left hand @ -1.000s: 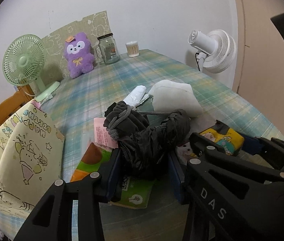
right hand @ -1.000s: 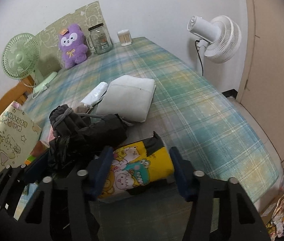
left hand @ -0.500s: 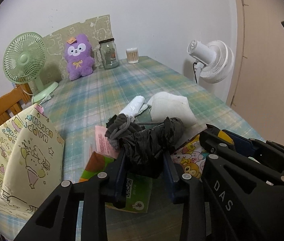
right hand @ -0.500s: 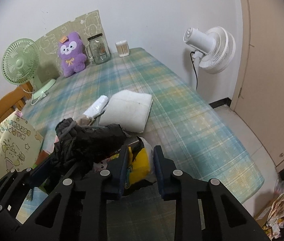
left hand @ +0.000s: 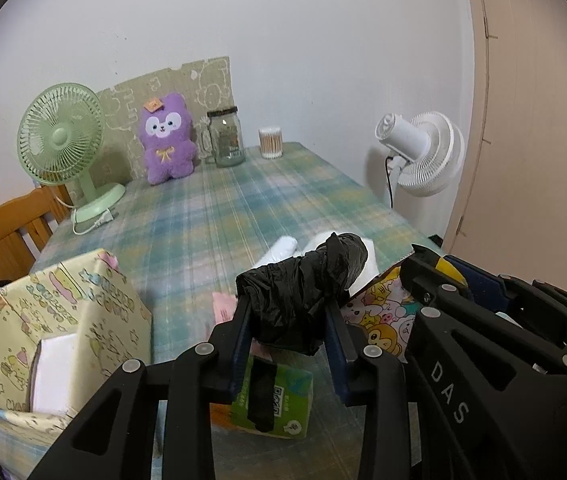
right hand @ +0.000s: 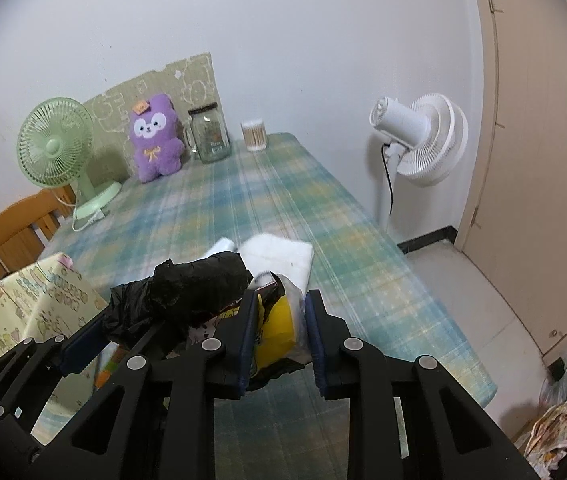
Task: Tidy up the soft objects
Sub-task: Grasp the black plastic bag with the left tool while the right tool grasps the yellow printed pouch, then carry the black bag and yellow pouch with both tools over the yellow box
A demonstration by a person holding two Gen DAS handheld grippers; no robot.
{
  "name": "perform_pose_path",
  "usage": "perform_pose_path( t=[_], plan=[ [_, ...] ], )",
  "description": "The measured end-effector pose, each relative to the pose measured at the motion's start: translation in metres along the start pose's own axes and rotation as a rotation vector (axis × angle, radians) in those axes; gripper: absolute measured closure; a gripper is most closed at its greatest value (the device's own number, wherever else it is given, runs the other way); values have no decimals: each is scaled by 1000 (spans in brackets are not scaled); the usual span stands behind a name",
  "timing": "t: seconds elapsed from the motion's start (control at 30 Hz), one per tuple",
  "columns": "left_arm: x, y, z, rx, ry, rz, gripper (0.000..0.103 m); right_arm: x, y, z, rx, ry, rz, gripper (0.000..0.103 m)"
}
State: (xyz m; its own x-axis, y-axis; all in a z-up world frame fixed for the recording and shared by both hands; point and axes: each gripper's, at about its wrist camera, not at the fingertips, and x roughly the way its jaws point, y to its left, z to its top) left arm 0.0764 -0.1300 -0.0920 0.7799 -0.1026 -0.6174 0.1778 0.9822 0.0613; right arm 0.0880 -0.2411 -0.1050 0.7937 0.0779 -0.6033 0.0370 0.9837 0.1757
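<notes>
Lifted since earlier: black bundle [left hand: 303, 296] clamped in left gripper [left hand: 289, 320], now above tissue pack [left hand: 279, 404]; cartoon pouch [right hand: 275, 328] pinched in right gripper [right hand: 279, 324], also raised. Left near: patterned bag [left hand: 63, 320]. Farther: white cloth [right hand: 279, 256] on table [left hand: 243, 200].

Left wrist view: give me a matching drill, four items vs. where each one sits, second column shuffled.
Items:
1. black bundle
2. purple plush
3. green tissue pack
4. white pad

Places:
A. inside the cartoon fabric bin
B. on the table under the left gripper
C. far end of the table, by the glass jar
D. clamped in the left gripper

Pairs: 1-D, 2-C, 3-B, 4-A
</notes>
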Motion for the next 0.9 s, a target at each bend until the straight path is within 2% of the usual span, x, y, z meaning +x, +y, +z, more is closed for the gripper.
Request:
perform_pose_path(
  t=[0.4,0.9],
  plan=[
    [-27,14,21,-18,-44,3,69,-26,18,21,-16,-66,2,76],
    [-49,46,32,-54,-89,3,69,-50,53,35,-50,-124,13,76]
  ],
)
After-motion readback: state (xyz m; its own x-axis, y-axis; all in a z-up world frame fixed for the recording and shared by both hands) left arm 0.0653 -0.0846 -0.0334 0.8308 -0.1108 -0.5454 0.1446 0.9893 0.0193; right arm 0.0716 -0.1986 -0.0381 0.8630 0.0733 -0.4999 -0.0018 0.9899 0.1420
